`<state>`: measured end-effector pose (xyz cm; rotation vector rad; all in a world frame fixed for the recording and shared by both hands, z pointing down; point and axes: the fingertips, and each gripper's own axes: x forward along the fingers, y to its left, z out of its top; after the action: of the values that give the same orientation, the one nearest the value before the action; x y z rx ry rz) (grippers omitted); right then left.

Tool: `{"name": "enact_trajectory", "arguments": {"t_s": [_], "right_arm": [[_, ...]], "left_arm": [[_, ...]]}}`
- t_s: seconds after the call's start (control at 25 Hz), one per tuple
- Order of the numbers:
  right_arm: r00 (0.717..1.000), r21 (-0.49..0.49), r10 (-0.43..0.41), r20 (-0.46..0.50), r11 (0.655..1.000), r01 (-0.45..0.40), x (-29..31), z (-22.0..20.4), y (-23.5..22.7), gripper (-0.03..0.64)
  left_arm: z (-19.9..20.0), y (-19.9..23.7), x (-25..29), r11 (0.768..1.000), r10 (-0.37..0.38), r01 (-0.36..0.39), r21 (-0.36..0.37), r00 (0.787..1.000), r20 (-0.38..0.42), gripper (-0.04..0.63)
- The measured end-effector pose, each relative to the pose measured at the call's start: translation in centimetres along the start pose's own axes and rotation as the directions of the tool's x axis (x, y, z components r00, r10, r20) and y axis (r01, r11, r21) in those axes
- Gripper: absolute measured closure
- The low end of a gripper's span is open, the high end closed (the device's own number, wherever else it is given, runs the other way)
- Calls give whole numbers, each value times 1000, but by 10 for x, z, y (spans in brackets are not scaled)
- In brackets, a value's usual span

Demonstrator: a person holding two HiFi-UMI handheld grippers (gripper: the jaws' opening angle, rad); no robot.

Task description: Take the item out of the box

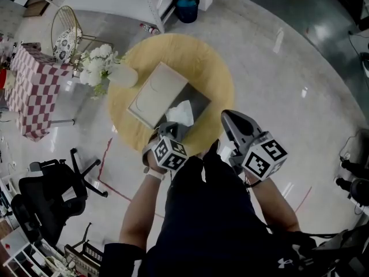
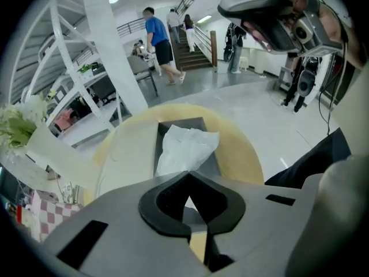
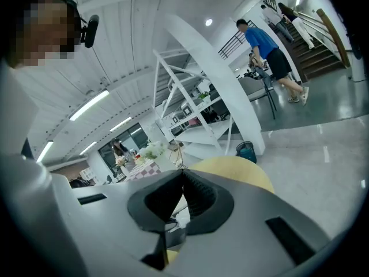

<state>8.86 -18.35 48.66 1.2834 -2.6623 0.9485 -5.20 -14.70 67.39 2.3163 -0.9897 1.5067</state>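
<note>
An open box [image 1: 199,100] lies on the round yellow table [image 1: 173,51], its cream lid [image 1: 157,94] folded back to the left. White tissue paper [image 1: 183,113] rises out of the dark inside of the box. My left gripper [image 1: 172,129] is at the box's near edge. In the left gripper view the jaws [image 2: 187,175] are shut on the lower end of the paper [image 2: 187,146], which hangs up from the box [image 2: 184,122]. My right gripper [image 1: 229,118] hovers at the table's right side, shut and empty [image 3: 183,172].
A vase of white flowers [image 1: 98,62] stands at the table's left edge. A checkered table [image 1: 29,91], a wire chair [image 1: 68,33] and a black office chair [image 1: 52,189] are on the left. A blue bin [image 1: 187,7] stands beyond. A person [image 2: 158,39] walks in the background.
</note>
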Motion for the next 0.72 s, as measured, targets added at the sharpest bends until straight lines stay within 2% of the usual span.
{"name": "enact_trajectory", "arguments": {"t_s": [0.32,0.72], "right_arm": [[999,-31,31,6,999,-31,-3,10,18,604],[998,-76,55,32,996,-52,-5,27,37,604]], "left_arm": [[31,-2,-47,999,29,-23,-48,992,123,578],[69,21,-104,990,86,-51,-133,957,277,577]]}}
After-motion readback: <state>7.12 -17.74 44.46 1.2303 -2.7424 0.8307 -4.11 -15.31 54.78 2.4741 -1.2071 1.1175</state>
